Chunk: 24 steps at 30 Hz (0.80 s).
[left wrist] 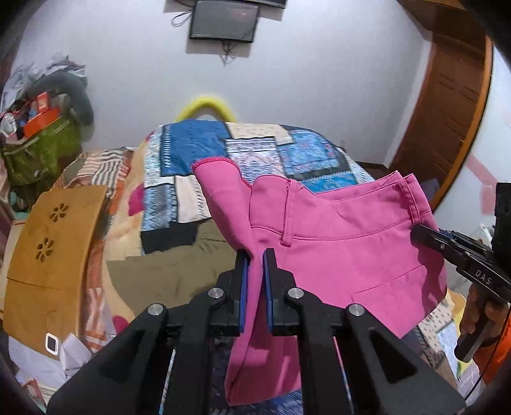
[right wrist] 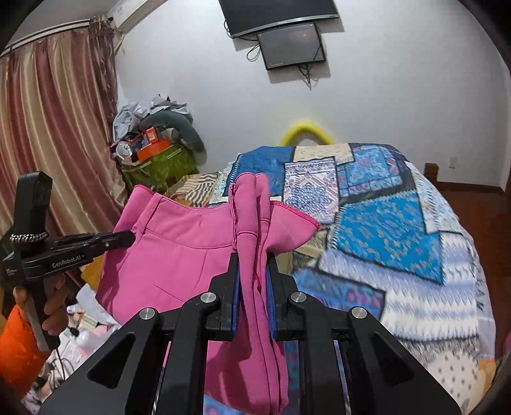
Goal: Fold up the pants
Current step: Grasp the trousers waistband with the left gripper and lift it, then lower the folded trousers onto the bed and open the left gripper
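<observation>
A bed under a blue patchwork quilt (right wrist: 392, 223) fills the room below a wall-mounted monitor (left wrist: 223, 22). Pink pants (left wrist: 345, 252) hang in the air above it, stretched between the two grippers. The left gripper (left wrist: 255, 255) is clamped narrow on one bunched edge, the right gripper (right wrist: 254, 258) likewise on the other.

Left gripper (left wrist: 255, 255) jaws clamped, right gripper (right wrist: 253, 260) likewise

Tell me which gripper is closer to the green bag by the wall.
Left. The left gripper holds the pants on the side toward the green bag; the right gripper holds them farther from it.
</observation>
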Each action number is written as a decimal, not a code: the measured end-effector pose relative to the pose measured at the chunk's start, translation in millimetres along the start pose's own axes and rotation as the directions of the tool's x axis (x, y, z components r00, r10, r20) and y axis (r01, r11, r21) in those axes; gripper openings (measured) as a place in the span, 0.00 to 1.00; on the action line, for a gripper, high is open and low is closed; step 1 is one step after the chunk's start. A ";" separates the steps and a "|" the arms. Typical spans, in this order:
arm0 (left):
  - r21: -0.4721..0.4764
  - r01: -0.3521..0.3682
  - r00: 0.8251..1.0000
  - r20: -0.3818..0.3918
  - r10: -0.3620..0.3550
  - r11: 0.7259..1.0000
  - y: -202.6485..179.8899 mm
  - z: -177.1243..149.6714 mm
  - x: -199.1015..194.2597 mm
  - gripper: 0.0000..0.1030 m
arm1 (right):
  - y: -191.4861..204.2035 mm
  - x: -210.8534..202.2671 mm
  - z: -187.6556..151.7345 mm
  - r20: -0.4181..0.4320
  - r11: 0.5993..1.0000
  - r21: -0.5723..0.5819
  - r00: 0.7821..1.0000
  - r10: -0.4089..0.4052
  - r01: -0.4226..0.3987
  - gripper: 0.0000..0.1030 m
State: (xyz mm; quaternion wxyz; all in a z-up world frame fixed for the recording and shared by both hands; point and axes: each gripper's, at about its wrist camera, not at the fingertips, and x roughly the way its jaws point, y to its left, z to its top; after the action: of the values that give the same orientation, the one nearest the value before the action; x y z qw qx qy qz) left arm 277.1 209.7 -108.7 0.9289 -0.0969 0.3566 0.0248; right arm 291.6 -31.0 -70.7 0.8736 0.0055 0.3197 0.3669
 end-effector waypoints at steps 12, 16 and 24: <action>-0.094 -0.118 0.989 -0.103 0.108 0.989 76.0 -1.8 92.1 0.08 | 4.5 122.2 11.5 -0.101 0.999 -0.032 0.995 0.006 -0.009 0.12; -0.102 -0.162 0.979 -0.145 0.146 0.982 93.0 -10.0 125.7 0.08 | 2.4 165.2 5.0 -0.165 1.000 -0.025 0.986 0.001 -0.005 0.12; -0.083 -0.245 0.947 -0.235 0.220 0.966 112.6 -41.6 187.8 0.09 | 6.2 217.0 -10.6 -0.272 0.985 -0.161 0.957 -0.098 0.056 0.13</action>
State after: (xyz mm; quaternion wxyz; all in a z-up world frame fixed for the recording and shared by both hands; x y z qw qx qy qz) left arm 376.6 307.4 -282.5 0.8666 -0.1077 0.4658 0.1429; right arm 395.9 111.1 -198.0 0.8313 -0.1251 0.4109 0.3528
